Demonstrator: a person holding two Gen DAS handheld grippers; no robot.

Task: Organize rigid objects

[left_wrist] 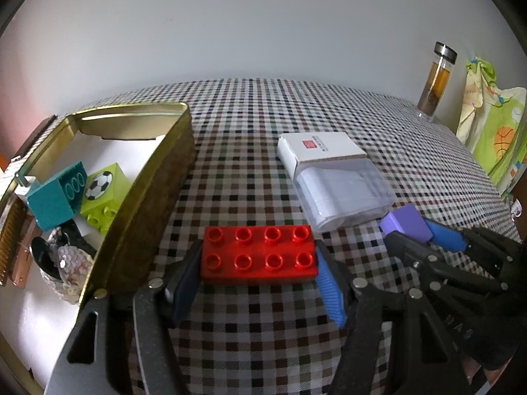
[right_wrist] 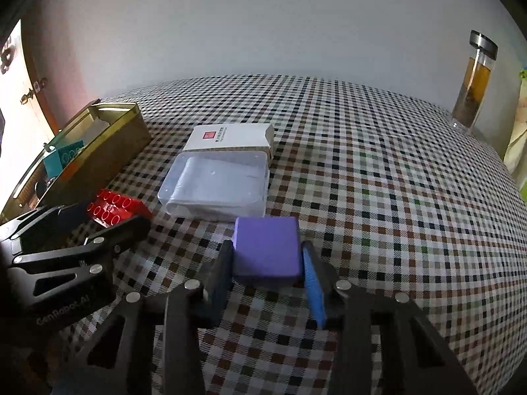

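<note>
Purple and squarish, the block (right_wrist: 267,250) sits flat on the checked surface (right_wrist: 378,197) squarely between the right gripper (right_wrist: 267,263) fingers; its jaws have narrowed onto the block's two side faces, and from the right wrist view the pads look to be pressing it, though a sliver of gap on the blue side cannot be ruled out. The block has no marked long axis, so the grip across it is as good as any. To its left lies the red studded brick (left_wrist: 259,254), long axis running straight across from finger to finger of the left gripper (left_wrist: 258,265) — those jaws stand about halfway apart and clamp the brick by its short ends. Both pieces rest low, on or just above the surface, near its front edge. Just behind them lie a clear plastic case (left_wrist: 344,194) and a white carton (left_wrist: 321,147), touching each other. The gold tin (left_wrist: 154,177), open and already holding a teal brick (left_wrist: 56,194) and a lime football cube (left_wrist: 104,191), stands just left of the red brick — so the left hand is much the nearer to it, and the purple block would have to cross past the red brick to get there.
</note>
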